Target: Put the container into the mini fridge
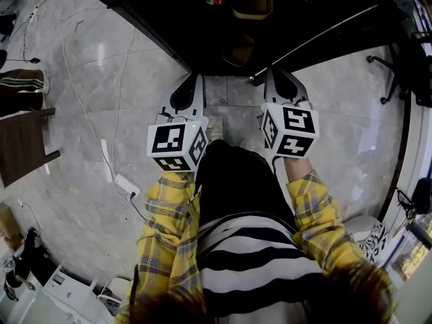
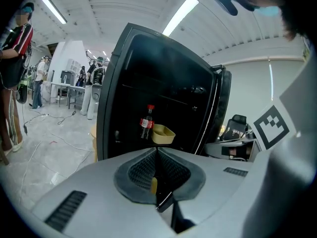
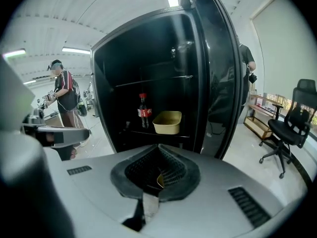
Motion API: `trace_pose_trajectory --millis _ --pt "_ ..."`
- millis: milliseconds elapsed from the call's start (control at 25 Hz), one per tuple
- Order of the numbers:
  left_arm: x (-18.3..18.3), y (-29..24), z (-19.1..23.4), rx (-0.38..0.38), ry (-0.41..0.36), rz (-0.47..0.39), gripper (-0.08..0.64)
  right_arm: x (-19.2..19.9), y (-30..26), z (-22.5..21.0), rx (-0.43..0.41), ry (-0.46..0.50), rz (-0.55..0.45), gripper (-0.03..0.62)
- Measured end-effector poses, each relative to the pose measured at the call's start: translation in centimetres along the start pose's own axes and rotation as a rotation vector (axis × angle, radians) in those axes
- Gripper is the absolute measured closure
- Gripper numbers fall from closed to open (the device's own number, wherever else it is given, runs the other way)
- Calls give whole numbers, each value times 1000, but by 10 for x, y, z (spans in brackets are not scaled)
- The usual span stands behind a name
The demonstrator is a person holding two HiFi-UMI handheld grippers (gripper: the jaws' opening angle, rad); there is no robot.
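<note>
The black mini fridge point(image 1: 223, 19) stands open in front of me, its door point(image 3: 218, 73) swung out to the right. A tan container point(image 3: 167, 122) sits on a shelf inside, next to a cola bottle point(image 3: 143, 111); both also show in the left gripper view, container point(image 2: 163, 133) and bottle point(image 2: 146, 122). My left gripper point(image 2: 157, 155) is shut with nothing between its jaws. My right gripper point(image 3: 159, 150) is shut and empty as well. Both are held side by side just short of the fridge opening, left gripper point(image 1: 189, 90) and right gripper point(image 1: 280, 83).
A white power strip point(image 1: 125, 184) with cables lies on the floor to my left, near a wooden chair point(image 1: 23, 144). An office chair point(image 3: 290, 128) stands right of the fridge door. One person point(image 3: 62, 103) stands at the left, and other people point(image 2: 15, 73) are further back.
</note>
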State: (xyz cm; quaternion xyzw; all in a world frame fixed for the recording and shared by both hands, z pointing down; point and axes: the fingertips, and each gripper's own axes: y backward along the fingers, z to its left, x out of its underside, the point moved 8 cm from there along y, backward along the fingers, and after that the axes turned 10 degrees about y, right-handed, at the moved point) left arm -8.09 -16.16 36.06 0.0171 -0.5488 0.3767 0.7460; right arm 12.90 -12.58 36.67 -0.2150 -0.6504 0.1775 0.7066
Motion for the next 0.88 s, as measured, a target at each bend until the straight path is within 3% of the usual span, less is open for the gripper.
trace_pose_trajectory --millis 880 --pt "9 3 -4 -3 -3 18 543 9 10 -2 -2 -40 -16 566"
